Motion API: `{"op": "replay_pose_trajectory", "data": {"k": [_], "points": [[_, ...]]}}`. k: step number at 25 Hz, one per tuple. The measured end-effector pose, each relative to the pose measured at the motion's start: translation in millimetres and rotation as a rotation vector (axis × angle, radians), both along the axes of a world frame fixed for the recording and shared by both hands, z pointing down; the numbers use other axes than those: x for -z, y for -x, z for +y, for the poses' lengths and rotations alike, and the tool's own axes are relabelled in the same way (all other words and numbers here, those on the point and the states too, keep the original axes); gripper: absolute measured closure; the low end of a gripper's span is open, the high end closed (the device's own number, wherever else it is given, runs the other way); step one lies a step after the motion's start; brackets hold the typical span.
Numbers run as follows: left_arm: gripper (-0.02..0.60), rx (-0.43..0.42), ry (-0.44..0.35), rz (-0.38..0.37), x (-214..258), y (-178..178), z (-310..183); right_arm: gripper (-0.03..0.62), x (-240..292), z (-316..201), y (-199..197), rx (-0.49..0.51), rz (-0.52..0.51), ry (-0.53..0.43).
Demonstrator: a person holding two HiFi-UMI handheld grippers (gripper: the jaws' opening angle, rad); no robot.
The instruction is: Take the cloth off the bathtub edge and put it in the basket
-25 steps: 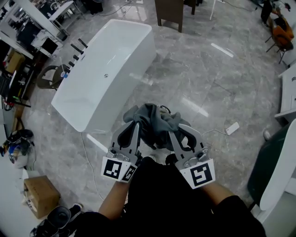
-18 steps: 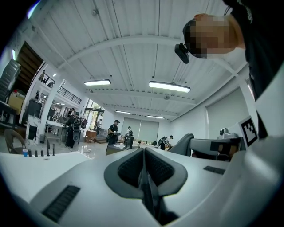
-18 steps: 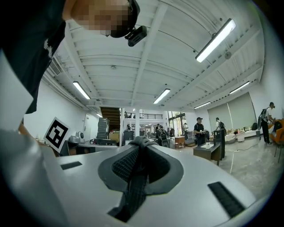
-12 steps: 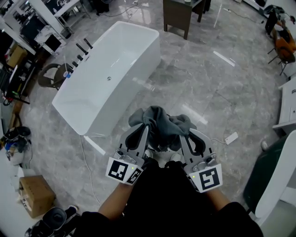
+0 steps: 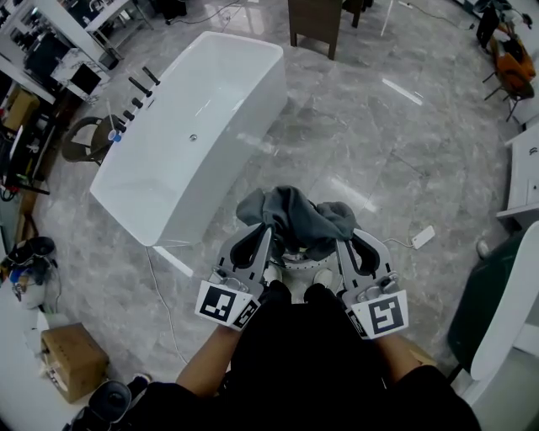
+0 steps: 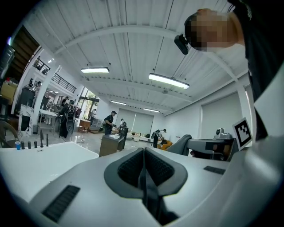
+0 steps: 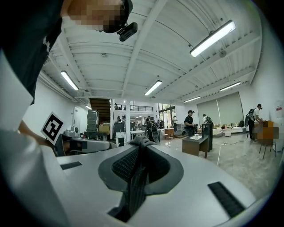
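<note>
In the head view a bunched grey cloth (image 5: 296, 217) hangs in front of the person's body, held between both grippers. My left gripper (image 5: 266, 226) is shut on its left side and my right gripper (image 5: 340, 241) on its right side. In the left gripper view the jaws of the left gripper (image 6: 144, 165) are pressed together on a thin dark fold of cloth (image 6: 150, 199). In the right gripper view the right gripper (image 7: 139, 165) pinches a fold, with a nub of cloth (image 7: 141, 142) sticking out at the tips. A pale round object (image 5: 296, 259) shows partly under the cloth; I cannot tell what it is.
The white bathtub (image 5: 189, 126) stands on the grey marble floor at upper left, with dark tap fittings (image 5: 135, 93) along its far side. A white power strip (image 5: 423, 236) lies on the floor to the right. A cardboard box (image 5: 74, 360) sits at lower left, a dark cabinet (image 5: 316, 21) at the top.
Both grippers have sunk a little with the cloth still bunched between them, and sit slightly nearer the person's body. The jaws look the same.
</note>
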State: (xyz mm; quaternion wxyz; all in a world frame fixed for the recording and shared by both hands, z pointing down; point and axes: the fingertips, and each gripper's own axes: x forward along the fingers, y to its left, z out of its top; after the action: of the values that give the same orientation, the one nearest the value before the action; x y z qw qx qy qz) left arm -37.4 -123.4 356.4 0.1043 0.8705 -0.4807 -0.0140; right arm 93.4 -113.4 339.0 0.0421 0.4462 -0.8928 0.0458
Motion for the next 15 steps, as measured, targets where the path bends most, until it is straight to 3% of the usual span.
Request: {"op": "replay_pose_trajectory", "data": {"k": [10,15], "points": [[0.555,-0.010,0.077,-0.032,-41,3,-8,0.548,-47,-12,6,0.010,0.038,0.079],[0.555,0.004,0.171,-0.042,-74,9,-7,0.548,-79,-7,13,0.012,0.058,0.144]]}}
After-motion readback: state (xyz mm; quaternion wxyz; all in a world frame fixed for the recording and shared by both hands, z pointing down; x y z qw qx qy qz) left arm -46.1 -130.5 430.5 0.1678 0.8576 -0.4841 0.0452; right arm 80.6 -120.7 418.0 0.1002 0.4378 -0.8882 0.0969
